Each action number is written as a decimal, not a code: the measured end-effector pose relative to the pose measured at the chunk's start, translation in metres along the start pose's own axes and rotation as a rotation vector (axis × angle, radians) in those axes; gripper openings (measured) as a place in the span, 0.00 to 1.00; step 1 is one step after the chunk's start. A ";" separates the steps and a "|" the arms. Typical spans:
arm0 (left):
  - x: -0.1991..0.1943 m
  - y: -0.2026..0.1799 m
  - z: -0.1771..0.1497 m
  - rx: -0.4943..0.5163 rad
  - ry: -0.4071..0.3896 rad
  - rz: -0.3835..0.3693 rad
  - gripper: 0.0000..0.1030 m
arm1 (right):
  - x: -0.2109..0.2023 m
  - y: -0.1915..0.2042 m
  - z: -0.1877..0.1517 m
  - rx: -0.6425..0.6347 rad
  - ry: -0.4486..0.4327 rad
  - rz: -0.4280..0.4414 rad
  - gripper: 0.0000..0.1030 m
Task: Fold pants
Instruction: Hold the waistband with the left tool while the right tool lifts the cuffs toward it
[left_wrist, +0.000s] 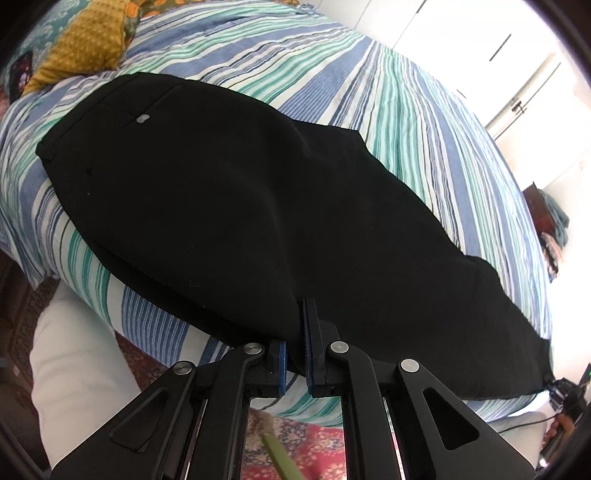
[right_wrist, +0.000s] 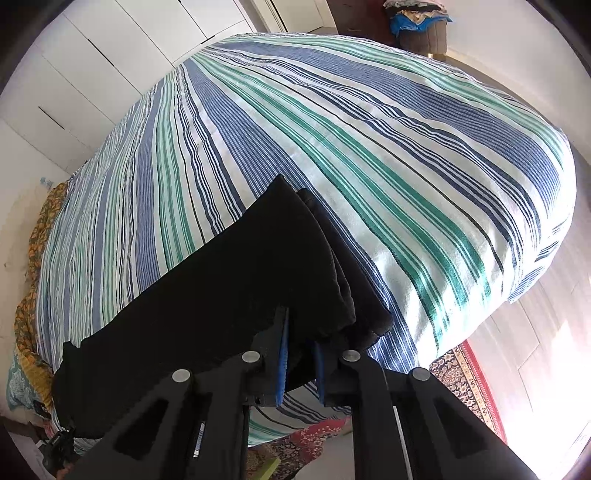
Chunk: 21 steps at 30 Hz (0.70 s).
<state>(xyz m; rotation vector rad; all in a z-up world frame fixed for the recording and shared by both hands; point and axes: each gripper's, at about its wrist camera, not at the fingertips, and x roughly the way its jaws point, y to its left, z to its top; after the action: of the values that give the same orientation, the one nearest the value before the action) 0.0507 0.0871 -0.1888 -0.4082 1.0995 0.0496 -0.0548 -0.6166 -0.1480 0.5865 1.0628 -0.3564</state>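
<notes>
Pants (left_wrist: 229, 206) lie lengthwise along the near edge of the striped bed (left_wrist: 406, 122); left gripper (left_wrist: 293, 343) pinches mid-leg edge, right gripper (right_wrist: 299, 354) pinches the cuffs, waistband farthest from right

A bed (right_wrist: 406, 155) covered by a bedspread (left_wrist: 388, 96) striped in blue, green and white carries black pants (left_wrist: 221, 192) laid flat near its front edge, with a mustard-yellow pillow (left_wrist: 88, 40) lying at the head end.
</notes>
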 end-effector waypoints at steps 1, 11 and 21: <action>0.001 -0.003 0.001 0.014 -0.002 0.015 0.05 | 0.001 0.000 0.000 0.001 0.002 -0.002 0.12; -0.001 -0.008 0.000 0.064 -0.004 0.059 0.05 | 0.006 0.001 0.001 0.003 0.015 -0.015 0.12; 0.000 -0.009 -0.002 0.082 -0.001 0.069 0.06 | 0.010 0.001 0.001 -0.001 0.034 -0.021 0.13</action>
<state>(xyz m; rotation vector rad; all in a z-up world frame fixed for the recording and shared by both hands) 0.0515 0.0785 -0.1871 -0.2968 1.1104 0.0651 -0.0489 -0.6163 -0.1565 0.5822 1.1020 -0.3655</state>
